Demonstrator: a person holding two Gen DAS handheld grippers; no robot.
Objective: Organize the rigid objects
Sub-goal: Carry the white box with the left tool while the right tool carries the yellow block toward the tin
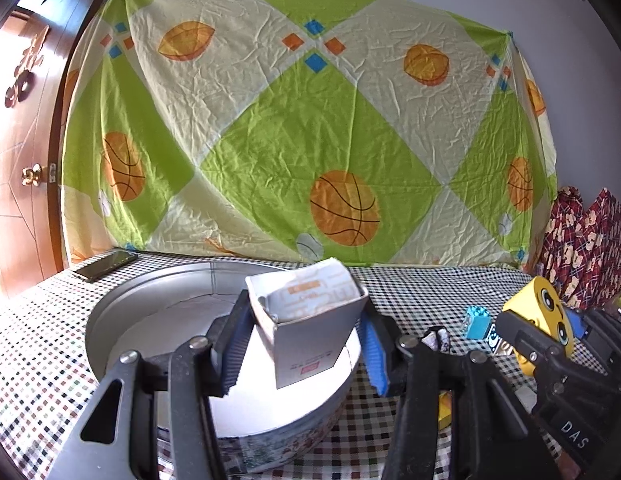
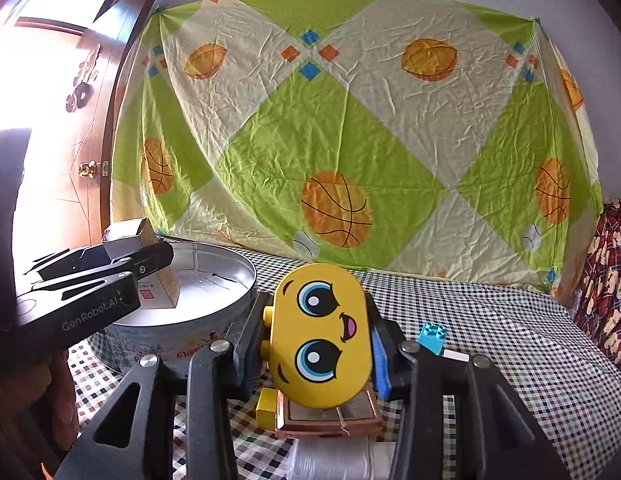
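Note:
My left gripper (image 1: 304,336) is shut on a small grey-and-white carton box (image 1: 310,320) with its top flaps open, held tilted over the round metal tin (image 1: 110,312). The same box (image 2: 144,260) and tin (image 2: 230,276) show at the left of the right wrist view. My right gripper (image 2: 316,344) is shut on a yellow face block (image 2: 320,336) with big blue eyes, held above the checkered table; it also shows at the right of the left wrist view (image 1: 546,312).
A turquoise brick (image 2: 431,336) and a small white piece (image 2: 456,356) lie right of the right gripper. Below the face block are a small yellow brick (image 2: 266,406), a copper-framed flat object (image 2: 330,420) and a white thread spool (image 2: 330,460). A phone (image 1: 104,266) lies at the table's far left.

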